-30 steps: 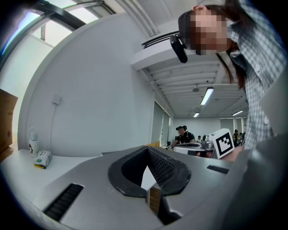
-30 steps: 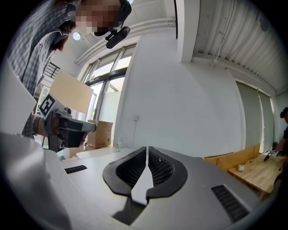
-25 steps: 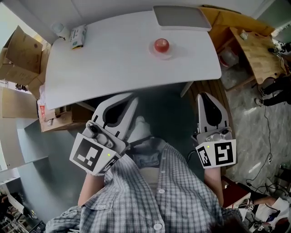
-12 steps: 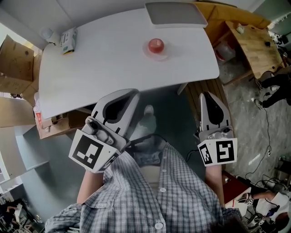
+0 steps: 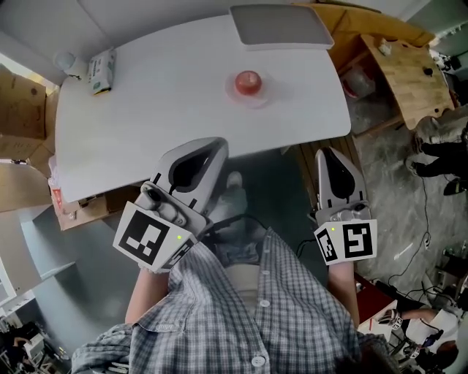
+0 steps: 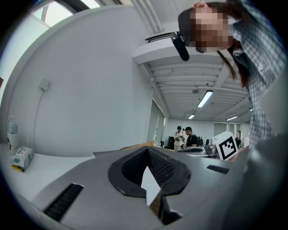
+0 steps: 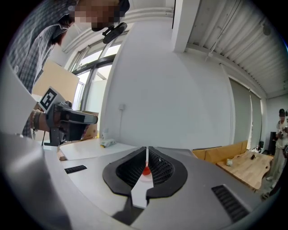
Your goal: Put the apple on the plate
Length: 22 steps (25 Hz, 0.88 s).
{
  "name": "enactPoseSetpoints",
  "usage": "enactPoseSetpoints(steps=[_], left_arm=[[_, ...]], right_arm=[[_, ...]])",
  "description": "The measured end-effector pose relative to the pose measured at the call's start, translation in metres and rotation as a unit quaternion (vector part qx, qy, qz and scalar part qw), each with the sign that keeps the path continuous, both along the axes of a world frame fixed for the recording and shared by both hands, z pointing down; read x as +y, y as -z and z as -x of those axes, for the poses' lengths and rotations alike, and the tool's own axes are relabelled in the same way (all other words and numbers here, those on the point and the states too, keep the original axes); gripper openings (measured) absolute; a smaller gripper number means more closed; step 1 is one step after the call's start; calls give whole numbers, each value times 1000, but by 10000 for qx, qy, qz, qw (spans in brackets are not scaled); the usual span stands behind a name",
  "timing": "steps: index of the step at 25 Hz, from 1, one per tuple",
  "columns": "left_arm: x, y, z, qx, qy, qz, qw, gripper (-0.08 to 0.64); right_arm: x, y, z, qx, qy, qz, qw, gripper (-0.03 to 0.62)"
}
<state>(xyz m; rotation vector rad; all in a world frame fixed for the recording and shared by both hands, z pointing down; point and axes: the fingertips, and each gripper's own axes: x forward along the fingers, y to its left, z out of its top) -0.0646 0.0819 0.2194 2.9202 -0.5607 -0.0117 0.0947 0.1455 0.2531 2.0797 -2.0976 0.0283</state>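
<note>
A red apple (image 5: 248, 81) sits on a small pale plate (image 5: 249, 96) on the white table (image 5: 161, 95), right of centre. In the right gripper view the apple (image 7: 146, 170) shows as a red spot through the narrow slit between the jaws. My left gripper (image 5: 210, 143) is held low by my body, its tip at the table's near edge, jaws shut on nothing. My right gripper (image 5: 330, 152) hangs off the table's right front corner, also shut and holding nothing. Both are well short of the apple.
A grey flat tray (image 5: 281, 18) lies at the table's far edge. A small carton (image 5: 100, 71) and a white cup (image 5: 67, 62) stand at the far left corner. Cardboard boxes (image 5: 22, 95) are stacked to the left, with a wooden table (image 5: 406, 66) to the right.
The head view has drifted a little, so the table sits slightly further left in the picture. Both grippers stay shut near my body. The apple stays on the plate.
</note>
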Motion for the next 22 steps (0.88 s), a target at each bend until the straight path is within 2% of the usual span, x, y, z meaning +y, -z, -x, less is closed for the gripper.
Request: enactPoseSetpoints(steps=[14,22], left_arm=[[-80,-6,-36,125,-8,227,9997,8],[-123,-28,-49,-92,53,452,9989,8]], right_arm=[[-72,0,-32,96,-28,211,9997,30],[-122,-22,-39,-35,130,467,9988,30]])
